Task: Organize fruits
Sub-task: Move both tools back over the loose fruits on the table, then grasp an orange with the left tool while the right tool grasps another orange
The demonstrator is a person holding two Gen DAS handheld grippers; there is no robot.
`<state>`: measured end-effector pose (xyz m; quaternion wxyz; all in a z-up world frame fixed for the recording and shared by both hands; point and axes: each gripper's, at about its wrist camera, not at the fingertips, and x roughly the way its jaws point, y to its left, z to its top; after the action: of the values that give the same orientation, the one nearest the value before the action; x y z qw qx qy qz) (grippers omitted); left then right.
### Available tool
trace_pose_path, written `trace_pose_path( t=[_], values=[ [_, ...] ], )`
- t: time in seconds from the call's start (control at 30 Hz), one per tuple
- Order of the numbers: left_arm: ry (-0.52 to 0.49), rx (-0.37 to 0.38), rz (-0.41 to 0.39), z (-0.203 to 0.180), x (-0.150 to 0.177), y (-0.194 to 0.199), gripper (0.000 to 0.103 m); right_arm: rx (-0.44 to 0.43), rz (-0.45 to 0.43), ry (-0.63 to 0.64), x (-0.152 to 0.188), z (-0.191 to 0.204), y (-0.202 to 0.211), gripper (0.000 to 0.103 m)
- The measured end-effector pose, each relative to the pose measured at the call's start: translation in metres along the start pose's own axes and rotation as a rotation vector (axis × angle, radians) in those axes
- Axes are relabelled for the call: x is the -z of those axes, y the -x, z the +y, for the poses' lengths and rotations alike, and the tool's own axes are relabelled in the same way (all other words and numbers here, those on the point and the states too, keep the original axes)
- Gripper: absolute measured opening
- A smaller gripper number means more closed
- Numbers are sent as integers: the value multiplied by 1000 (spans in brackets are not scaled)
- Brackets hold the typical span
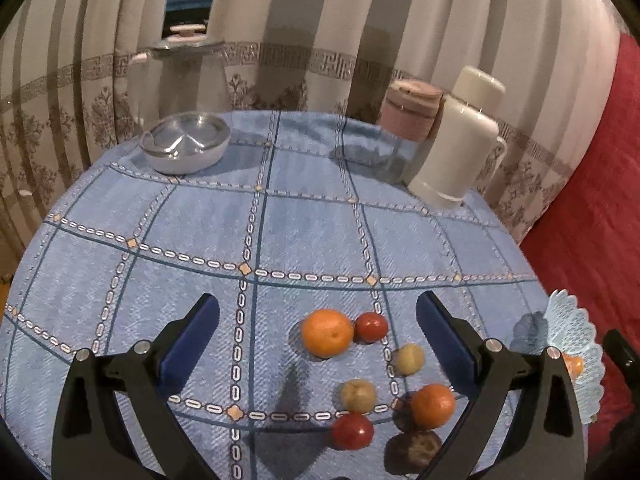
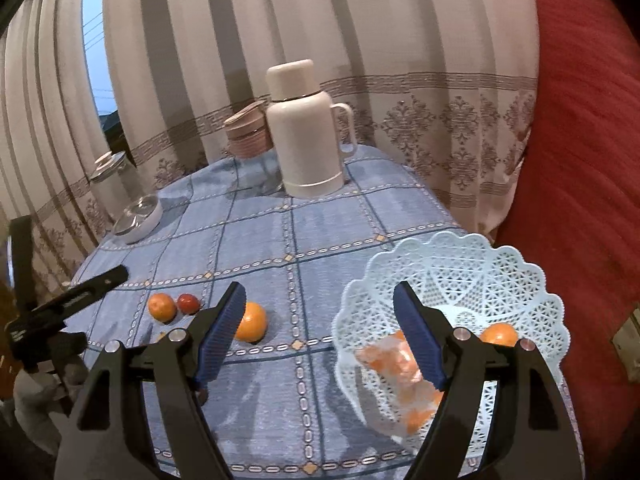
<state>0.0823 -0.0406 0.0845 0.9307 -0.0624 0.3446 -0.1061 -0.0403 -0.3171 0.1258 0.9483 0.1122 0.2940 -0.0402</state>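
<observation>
Your left gripper (image 1: pixel 318 320) tilts downward, its 2 blue fingers (image 1: pixel 192 344) spread wide and empty. Your right gripper (image 2: pixel 320 308) also tilts downward, fingers apart, nothing gripped.

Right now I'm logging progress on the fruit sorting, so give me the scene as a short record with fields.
Surface: round table under blue checked tablecloth
Loose fruit: two oranges, two red tomatoes, small pale and dark fruits
Basket: pale blue lacy plastic basket, holding an orange and bagged orange pieces
Left gripper: open, empty
Right gripper: open, empty
Background: white thermos flask
</observation>
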Motion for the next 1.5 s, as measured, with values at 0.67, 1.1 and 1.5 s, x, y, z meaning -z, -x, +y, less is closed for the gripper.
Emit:
trace_pose_path(
  t=[0.67,1.1,1.5],
  values=[
    [-59,-8,136,-1,19,-66,78,-29,73,60,14,26,-25,78],
    [-61,53,149,-1,25,-69,41,-45,107,110,18,44,-37,78],
    [-41,26,49,9,15,-36,41,-50,136,147,17,58,-58,78]
  ],
)
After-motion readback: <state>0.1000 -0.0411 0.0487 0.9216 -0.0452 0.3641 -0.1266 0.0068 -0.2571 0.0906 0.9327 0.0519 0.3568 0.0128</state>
